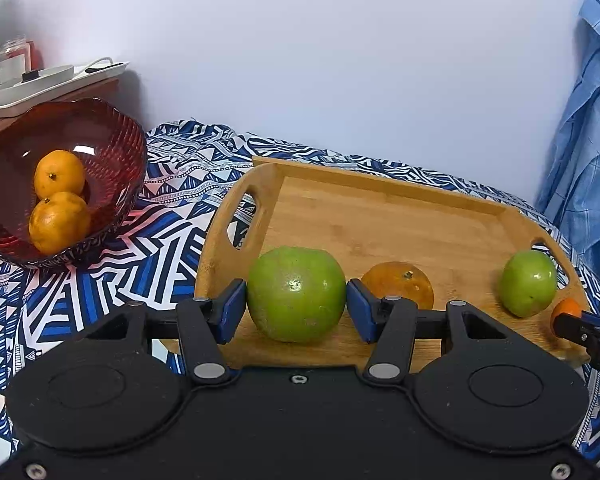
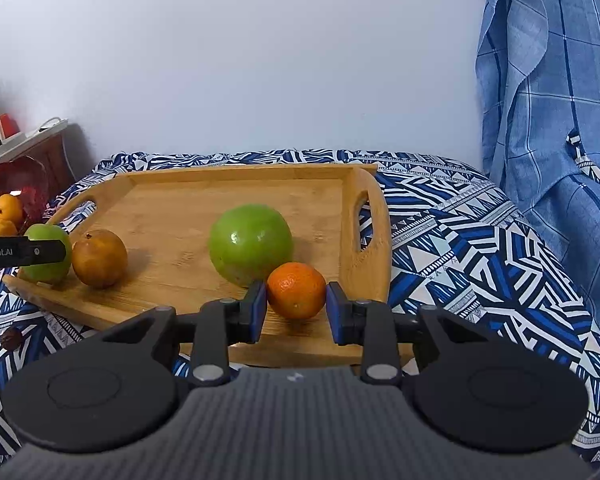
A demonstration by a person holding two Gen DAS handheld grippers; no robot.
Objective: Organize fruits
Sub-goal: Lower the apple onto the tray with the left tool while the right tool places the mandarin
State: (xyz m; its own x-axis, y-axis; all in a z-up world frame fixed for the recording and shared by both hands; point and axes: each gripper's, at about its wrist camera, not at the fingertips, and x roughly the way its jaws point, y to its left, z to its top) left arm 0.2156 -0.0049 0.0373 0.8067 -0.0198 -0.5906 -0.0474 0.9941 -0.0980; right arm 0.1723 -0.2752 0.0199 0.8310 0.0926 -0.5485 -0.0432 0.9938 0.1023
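A wooden tray (image 1: 380,216) lies on a patterned cloth. My left gripper (image 1: 296,308) is shut on a green apple (image 1: 296,294) at the tray's near left; the apple also shows in the right wrist view (image 2: 46,236). A dull orange (image 1: 398,282) sits just behind it. A second green apple (image 1: 528,282) lies at the tray's right. My right gripper (image 2: 296,306) is shut on a small bright orange (image 2: 296,294) on the tray's near right, in front of that second apple (image 2: 250,242). A red glass bowl (image 1: 112,140) at the left holds two oranges (image 1: 59,174).
A side table with a white tray (image 1: 56,80) and jars stands behind the bowl. A blue checked cloth (image 2: 552,100) hangs at the right. A white wall is behind. A small dark object (image 2: 11,338) lies on the cloth left of the wooden tray (image 2: 180,200).
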